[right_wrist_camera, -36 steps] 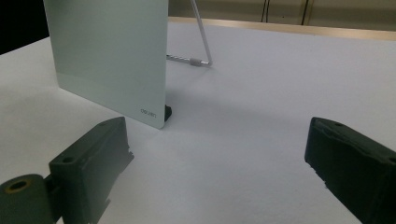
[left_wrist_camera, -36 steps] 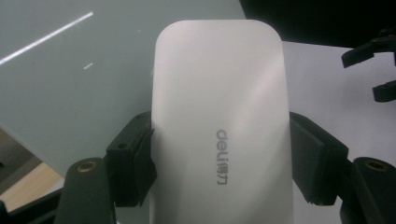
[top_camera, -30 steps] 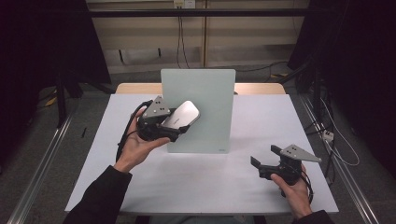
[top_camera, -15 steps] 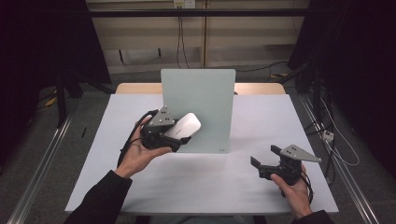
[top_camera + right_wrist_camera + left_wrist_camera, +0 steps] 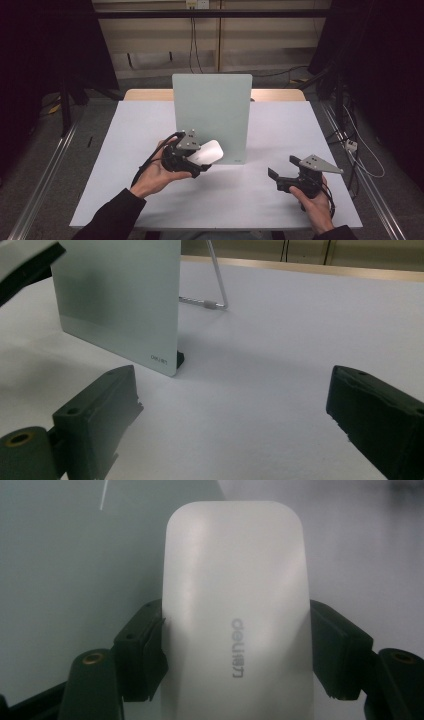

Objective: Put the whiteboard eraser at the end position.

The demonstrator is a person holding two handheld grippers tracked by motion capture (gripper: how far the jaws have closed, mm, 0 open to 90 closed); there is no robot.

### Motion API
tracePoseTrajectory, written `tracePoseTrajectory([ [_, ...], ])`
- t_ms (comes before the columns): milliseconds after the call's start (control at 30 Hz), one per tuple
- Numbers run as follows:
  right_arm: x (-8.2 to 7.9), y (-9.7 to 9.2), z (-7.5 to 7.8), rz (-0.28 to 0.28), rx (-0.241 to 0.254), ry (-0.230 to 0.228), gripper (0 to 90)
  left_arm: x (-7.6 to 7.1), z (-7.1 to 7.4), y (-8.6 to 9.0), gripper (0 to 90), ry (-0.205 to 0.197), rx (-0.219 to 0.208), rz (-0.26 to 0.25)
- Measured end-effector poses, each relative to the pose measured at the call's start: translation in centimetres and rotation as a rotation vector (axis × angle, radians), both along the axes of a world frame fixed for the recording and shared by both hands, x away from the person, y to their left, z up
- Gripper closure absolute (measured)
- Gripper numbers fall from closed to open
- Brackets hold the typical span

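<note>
White table (image 5: 125, 150): left tool (image 5: 196, 161) pinching white mouse (image 5: 206, 152) before pale-green board (image 5: 212, 112); right tool (image 5: 282, 170) spread.

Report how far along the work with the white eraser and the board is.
Done: the left gripper is shut on the white eraser, lifted before the upright board. In hand: carrying it. Left: its end use is unclear; the right gripper rests open on the table.

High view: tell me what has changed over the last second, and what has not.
The left gripper, jaws clamped on the white eraser, has come down and toward the person, from partway up the face of the upright board to its lower edge, close above the table. Nothing was taken up or let go. The right gripper, jaws open and empty, and the board stayed put.
</note>
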State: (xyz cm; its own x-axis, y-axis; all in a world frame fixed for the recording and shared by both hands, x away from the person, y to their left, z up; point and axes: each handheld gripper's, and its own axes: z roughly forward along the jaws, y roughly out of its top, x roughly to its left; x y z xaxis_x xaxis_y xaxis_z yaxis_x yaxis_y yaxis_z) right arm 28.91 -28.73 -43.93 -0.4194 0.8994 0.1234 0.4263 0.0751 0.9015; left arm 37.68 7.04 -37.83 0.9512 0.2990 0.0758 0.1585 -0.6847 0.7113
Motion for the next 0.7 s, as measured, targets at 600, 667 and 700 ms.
tracePoseTrajectory([
  [600,-0.1,0.0,0.0,0.002,-0.001,0.004,5.5,-1.9,-3.6,-3.3,31.2,0.13,0.135,-0.11],
  [667,-0.1,0.0,0.0,0.004,0.0,0.005,5.5,-2.0,-3.9,-3.7,31.2,0.138,0.147,-0.109],
  [700,-0.1,0.0,0.0,0.004,0.0,0.004,5.5,-2.0,-4.0,-3.9,31.2,0.142,0.154,-0.114],
])
